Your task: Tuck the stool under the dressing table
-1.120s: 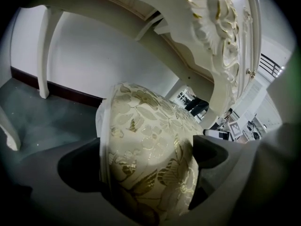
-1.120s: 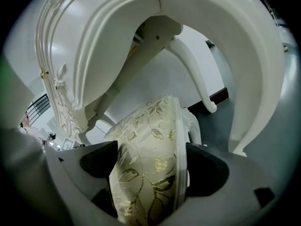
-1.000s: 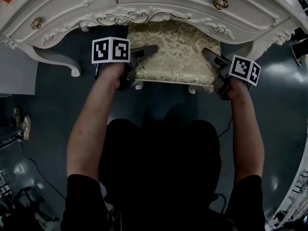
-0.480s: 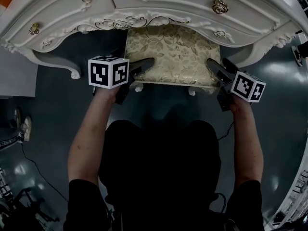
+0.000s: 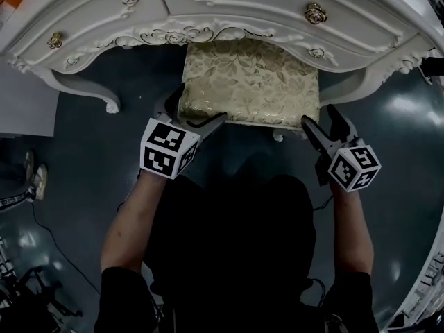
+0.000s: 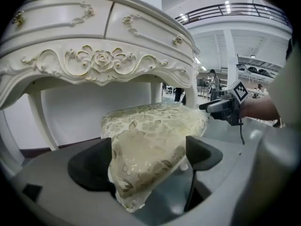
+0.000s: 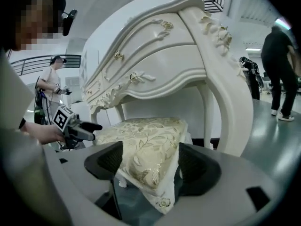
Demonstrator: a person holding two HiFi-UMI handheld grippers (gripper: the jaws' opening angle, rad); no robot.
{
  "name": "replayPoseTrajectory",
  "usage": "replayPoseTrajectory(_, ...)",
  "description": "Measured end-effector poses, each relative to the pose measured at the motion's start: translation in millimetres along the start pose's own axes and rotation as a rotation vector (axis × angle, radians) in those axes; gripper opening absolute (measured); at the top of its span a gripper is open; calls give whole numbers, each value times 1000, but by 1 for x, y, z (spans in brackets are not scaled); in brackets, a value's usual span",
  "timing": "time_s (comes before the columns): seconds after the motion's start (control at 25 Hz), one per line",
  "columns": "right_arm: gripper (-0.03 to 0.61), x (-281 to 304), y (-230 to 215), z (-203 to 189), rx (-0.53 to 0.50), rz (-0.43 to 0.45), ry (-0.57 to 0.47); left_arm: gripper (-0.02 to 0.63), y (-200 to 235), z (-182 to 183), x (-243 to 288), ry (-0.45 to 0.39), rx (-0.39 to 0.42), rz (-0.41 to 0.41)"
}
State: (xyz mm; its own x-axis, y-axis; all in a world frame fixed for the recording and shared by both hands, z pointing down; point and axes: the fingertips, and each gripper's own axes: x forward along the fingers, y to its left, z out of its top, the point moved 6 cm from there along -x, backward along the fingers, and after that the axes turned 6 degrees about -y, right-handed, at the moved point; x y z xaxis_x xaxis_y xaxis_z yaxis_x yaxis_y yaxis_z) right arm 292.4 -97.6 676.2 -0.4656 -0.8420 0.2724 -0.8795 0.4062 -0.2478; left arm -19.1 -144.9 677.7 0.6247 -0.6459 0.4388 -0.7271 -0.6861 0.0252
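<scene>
- Your stool [image 5: 250,82] stands on the dark floor [image 5: 90,165] between the legs of the dressing table [image 5: 236,9]. Its far edge is under the carved front and its near half is out toward you.
- Your left gripper [image 5: 200,104] straddles the seat's near-left corner. Its jaws are spread wide and have just been closing in, with the padded corner between them. The pads sit right at the fabric, but no squeeze shows.
- Your right gripper [image 5: 319,115] does the same at the near-right corner: jaws apart, just closing, corner between them.
- The cushion [image 6: 141,149] looks soft and springy, and its woven cover may let the pads slide.
- Take hold low, at the stiff rim under the padding.
- Expect some weight and drag from the feet, so drive both corners evenly to keep the stool from skewing into a table leg.
</scene>
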Motion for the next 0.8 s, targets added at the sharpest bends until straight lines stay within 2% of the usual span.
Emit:
replayPoseTrajectory(0.04,345,-5,1,-3,9,-5,-8,497,-3,-3,-2,5,8,2)
replayPoseTrajectory(0.08,214,-9,2,-5,17,-1,-18,495,-5,-7,-4,10,16,6)
replayPoseTrajectory(0.12,166,-12,3,-7,21,11,-24,493,-7,-10,-5,11,27,13)
replayPoseTrajectory(0.24,166,-15,10,-13,-3,43,-17,476,-10,-15,-8,-6,45,39)
replayPoseTrajectory(0.32,166,-16,13,-17,-31,23,-19,451,-9,-16,-11,-34,26,60)
replayPoseTrajectory(0.52,155,-23,17,-19,-27,-39,-42,281,-4,-18,-25,-76,-26,121)
replayPoseTrajectory(0.64,149,-28,18,-24,-18,-68,-22,213,-6,-23,-31,-52,7,159)
replayPoseTrajectory(0.8,147,-30,19,-34,-28,-83,27,193,-11,-25,-32,-36,75,200)
